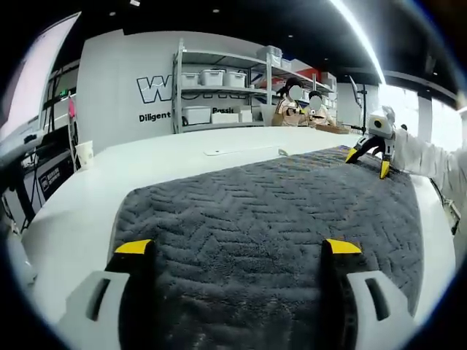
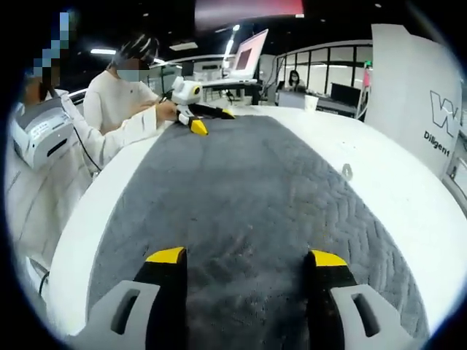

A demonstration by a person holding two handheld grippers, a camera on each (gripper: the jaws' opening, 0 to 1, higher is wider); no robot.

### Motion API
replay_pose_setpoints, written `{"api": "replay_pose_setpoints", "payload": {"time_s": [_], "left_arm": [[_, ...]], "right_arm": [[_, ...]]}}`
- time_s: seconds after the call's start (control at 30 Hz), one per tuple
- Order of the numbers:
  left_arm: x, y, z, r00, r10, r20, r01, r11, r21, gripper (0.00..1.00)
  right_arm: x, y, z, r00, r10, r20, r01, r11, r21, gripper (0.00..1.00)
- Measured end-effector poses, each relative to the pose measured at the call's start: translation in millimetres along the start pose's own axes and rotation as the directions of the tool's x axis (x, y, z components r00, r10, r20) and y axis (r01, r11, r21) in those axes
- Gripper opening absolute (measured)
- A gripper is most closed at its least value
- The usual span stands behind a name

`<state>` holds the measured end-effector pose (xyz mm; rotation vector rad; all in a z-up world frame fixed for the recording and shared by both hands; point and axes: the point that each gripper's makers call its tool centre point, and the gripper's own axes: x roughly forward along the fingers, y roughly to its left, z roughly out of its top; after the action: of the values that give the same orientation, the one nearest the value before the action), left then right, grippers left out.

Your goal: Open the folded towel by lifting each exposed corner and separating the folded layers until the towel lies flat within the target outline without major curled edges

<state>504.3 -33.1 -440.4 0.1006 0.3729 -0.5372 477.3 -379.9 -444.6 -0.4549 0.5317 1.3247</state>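
Towel (image 1: 270, 219) spread flat on white table (image 1: 182, 149) | my left gripper (image 1: 238, 248) jaws released over it | my right gripper (image 2: 246, 257) released too, nothing held.

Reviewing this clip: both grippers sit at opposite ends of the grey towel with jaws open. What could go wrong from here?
1. The towel looks spread already; with the left gripper and right gripper open over it, a careless pinch could drag the pile into fresh wrinkles.
2. The towel reaches close to the white table's edge on the person's side, so a pull that way might slide it off.
3. I can't make out a target outline, so its placement can't be judged.
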Motion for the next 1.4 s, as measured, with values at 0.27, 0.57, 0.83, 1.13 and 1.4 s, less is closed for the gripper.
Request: {"api": "replay_pose_setpoints", "payload": {"time_s": [0.27, 0.57, 0.83, 1.13, 1.4], "left_arm": [[-1, -0.7, -0.5, 1.0, 0.0, 0.001, 0.0, 1.0, 0.0, 0.93], [0, 0.5, -1.0, 1.0, -0.001, 0.002, 0.001, 1.0, 0.001, 0.93], [-1, 0.7, -1.5, 1.0, -0.001, 0.002, 0.001, 1.0, 0.001, 0.93], [0, 1.9, -1.3, 1.0, -0.001, 0.002, 0.001, 1.0, 0.0, 0.93], [0, 1.9, -1.3, 1.0, 0.0, 0.004, 0.0, 1.0, 0.001, 0.93]], "right_arm": [[-14, -2, -12.1, 1.0, -0.009, -0.003, 0.009, 1.0, 0.013, 0.65], [-31, -6, -25.0, 1.0, -0.024, -0.007, 0.024, 0.999, 0.023, 0.66], [-44, -5, -35.0, 0.999, -0.036, -0.025, 0.037, 0.999, 0.032, 0.65], [-63, -9, -49.4, 0.997, -0.062, -0.039, 0.064, 0.996, 0.055, 0.65], [-77, -11, -60.5, 0.995, -0.087, -0.053, 0.091, 0.993, 0.076, 0.65]]}}
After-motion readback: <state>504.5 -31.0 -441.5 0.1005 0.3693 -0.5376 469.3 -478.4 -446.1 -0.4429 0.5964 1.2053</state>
